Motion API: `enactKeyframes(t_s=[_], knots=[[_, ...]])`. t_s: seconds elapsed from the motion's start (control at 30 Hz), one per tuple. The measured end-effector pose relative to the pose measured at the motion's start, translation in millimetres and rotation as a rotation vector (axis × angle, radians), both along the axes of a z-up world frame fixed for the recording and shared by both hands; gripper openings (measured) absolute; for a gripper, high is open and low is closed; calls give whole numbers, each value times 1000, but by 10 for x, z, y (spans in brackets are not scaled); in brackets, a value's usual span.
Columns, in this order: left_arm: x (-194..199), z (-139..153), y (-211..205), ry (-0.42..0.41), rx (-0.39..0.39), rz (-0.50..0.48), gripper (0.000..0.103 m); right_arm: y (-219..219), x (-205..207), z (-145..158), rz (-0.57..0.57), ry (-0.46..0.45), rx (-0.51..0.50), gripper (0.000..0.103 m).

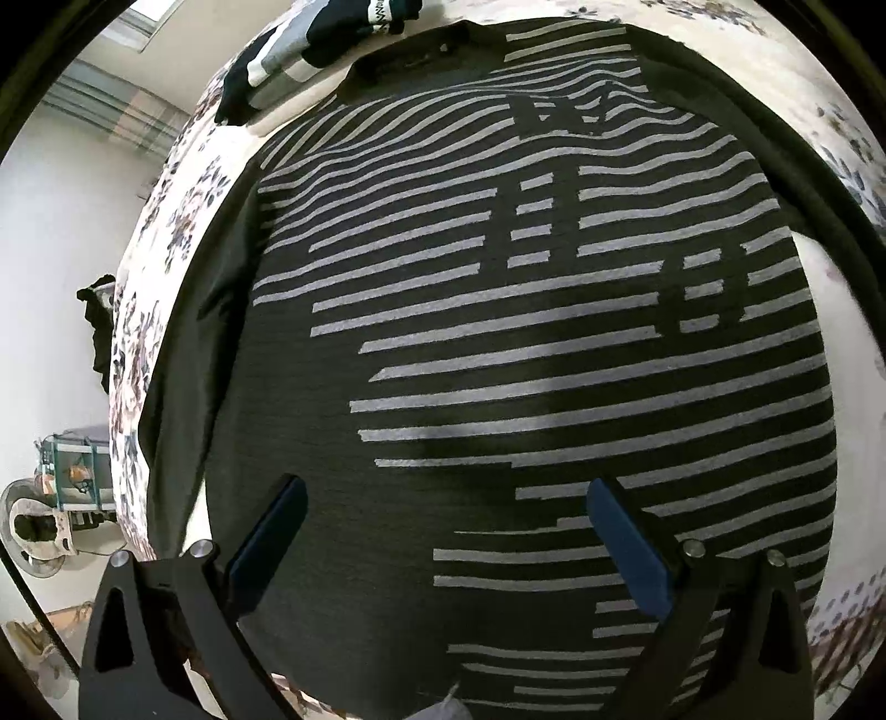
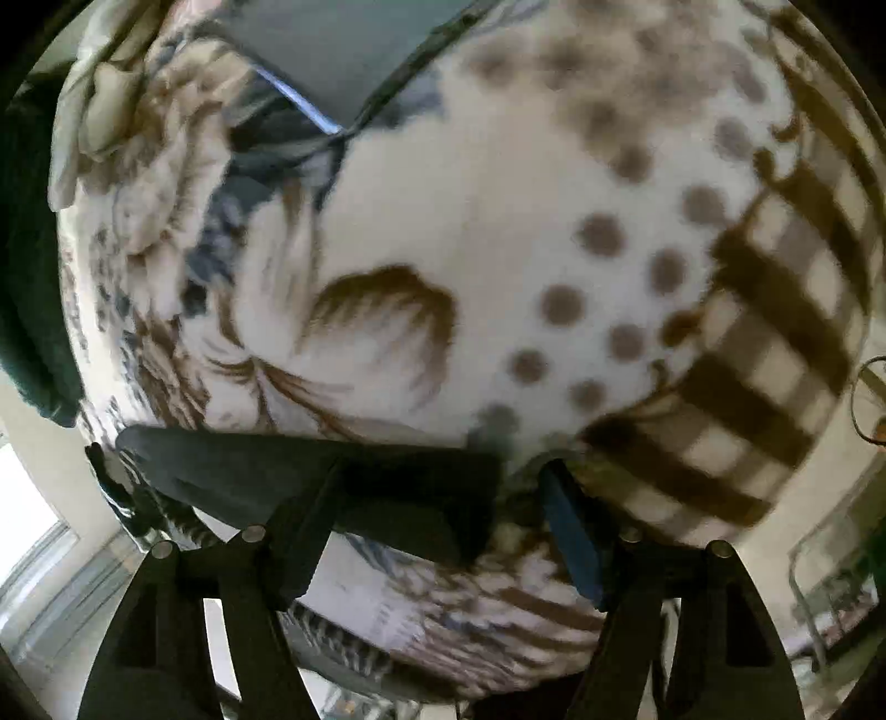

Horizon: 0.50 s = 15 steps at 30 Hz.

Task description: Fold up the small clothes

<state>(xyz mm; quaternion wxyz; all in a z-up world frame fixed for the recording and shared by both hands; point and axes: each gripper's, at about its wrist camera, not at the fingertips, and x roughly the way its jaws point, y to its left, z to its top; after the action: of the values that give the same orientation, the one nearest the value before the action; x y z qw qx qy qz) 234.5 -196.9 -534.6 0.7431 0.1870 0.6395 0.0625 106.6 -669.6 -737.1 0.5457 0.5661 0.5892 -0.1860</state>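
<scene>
A black sweater [image 1: 498, 310] with grey stripes lies spread flat on the floral bedspread [image 1: 166, 232], collar at the far end. My left gripper [image 1: 448, 526] hovers over its near part, jaws wide open, with nothing between the blue pads [image 1: 631, 548]. In the blurred right wrist view, my right gripper [image 2: 443, 487] points down at the bedspread [image 2: 498, 249] near its edge. A strip of dark cloth [image 2: 266, 471] lies across its left finger. The right finger's pad [image 2: 570, 531] stands clear of the cloth, so the jaws are apart.
A black, white and grey garment [image 1: 310, 50] lies at the bed's far end. Dark cloth [image 1: 99, 327] hangs off the bed's left side. A fan [image 1: 33, 531] and a cart [image 1: 72, 476] stand on the floor. A grey panel [image 2: 332, 50] and dark green cloth [image 2: 27, 277] border the right view.
</scene>
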Motion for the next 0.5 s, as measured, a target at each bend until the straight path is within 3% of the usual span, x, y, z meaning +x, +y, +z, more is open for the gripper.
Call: enactKeyframes(t_s=[0.03,0.07,0.17,0.23,0.3,0.33,0.4,0.47,0.5], knots=[[2,2,-4,0,-1,0,103,42,30,74,14,-17,-14,12],[6,5,-6,0,-1,0,103,12,118,196,13,-57,-46,12],[12,4,-25,-2,3,-2,103,57,296,1082,105,-254,-313,11],[13,4,-37,0,-7,3,103,161,429,1616,245,-374,-535,11],[18,1,-62,1,-17,7,103,370,453,1849,458,-402,-694,12],[18,-6,-82,4,-25,7,103,419,468,1730,549,-349,-688,14],[14,-13,-117,7,-30,2,103,383,367,1266,665,-136,-561,23],[7,-7,-157,2,-34,-9,103,240,67,867,622,14,-363,23],[4,-8,-168,0,-33,-16,103,183,-30,800,569,30,-328,24]])
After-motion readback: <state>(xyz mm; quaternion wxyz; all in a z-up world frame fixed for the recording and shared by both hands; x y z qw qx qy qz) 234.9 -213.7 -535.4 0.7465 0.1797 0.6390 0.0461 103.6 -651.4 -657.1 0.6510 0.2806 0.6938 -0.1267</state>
